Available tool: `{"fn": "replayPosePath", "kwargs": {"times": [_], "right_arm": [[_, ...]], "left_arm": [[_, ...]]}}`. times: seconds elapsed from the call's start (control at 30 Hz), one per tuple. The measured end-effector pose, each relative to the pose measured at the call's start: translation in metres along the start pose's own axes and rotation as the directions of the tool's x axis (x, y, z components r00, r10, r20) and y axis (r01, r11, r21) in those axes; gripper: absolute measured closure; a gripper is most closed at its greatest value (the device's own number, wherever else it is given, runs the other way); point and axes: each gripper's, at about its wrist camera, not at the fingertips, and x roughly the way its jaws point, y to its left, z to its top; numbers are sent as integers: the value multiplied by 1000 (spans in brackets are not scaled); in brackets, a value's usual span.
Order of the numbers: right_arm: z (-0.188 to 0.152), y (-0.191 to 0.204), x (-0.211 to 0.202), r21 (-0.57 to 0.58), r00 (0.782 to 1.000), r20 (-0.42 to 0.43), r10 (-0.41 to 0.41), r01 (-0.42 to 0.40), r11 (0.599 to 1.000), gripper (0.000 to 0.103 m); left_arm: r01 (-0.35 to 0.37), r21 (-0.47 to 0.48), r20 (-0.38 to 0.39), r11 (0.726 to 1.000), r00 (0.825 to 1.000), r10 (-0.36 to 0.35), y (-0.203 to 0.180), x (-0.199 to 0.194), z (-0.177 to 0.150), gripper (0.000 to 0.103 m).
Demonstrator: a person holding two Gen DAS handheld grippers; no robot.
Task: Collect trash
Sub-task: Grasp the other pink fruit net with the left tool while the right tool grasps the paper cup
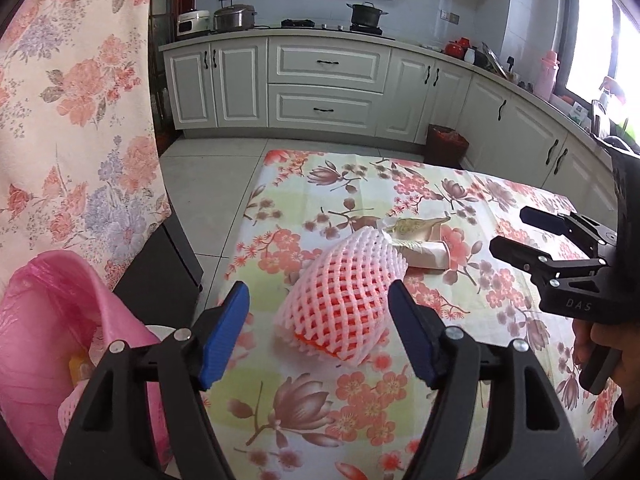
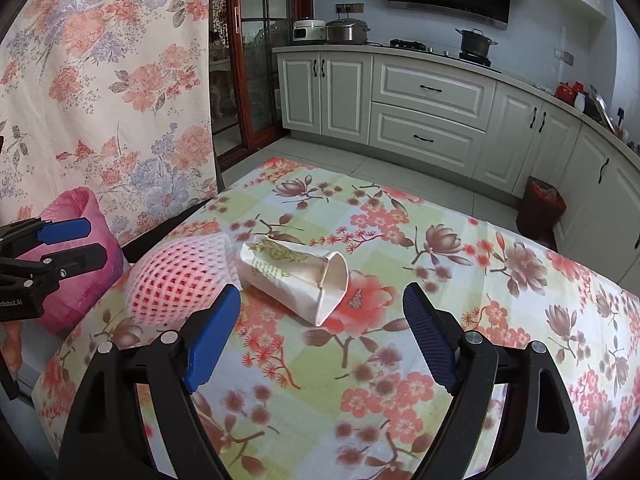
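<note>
The left wrist view looks into the mouth of the pink bag [image 1: 60,320] at the near left edge of the bench [image 1: 500,208], with something pale and yellow inside; the right wrist view shows that bag [image 2: 80,280] only from outside. The right view alone shows the crushed paper cup [image 2: 296,280] whole, lying on its side, flattened mouth toward the near right, its base touching the foam fruit net [image 2: 180,280]. In the left view the net [image 1: 344,300] hides much of the cup [image 1: 424,248] behind it.

The left claw [image 1: 320,332] tilts down over the bench, blue pads apart and empty, the net just beyond and between them. The right claw [image 2: 320,332] also slopes down, pads wide apart, holding nothing, the cup just ahead. A hand [image 1: 600,344] grips its handle at the right.
</note>
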Motion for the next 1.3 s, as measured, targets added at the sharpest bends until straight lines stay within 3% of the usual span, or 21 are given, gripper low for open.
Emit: {"fn": "replayPosePath", "kwargs": {"times": [0.5,0.63,0.77,1.07,1.3], "right_arm": [[21,-12,53,-110,998,-37,59,-62,992,19],[26,-5,71,-148,995,-63,80,-89,985,19],[30,1,89,-178,990,-93,105,-121,977,19],[31,19,110,-282,974,-176,142,-188,941,19],[23,21,102,-257,961,-194,196,-242,935,19]], "left_arm": [[25,-44,-111,999,993,-29,-4,70,7,33],[33,-36,-154,999,987,-38,-8,84,-1,48],[42,-36,-159,998,986,-47,-11,86,-6,57],[29,-68,-145,997,989,-39,-5,74,-9,63],[11,-82,-132,997,991,-22,7,65,-9,66]]}}
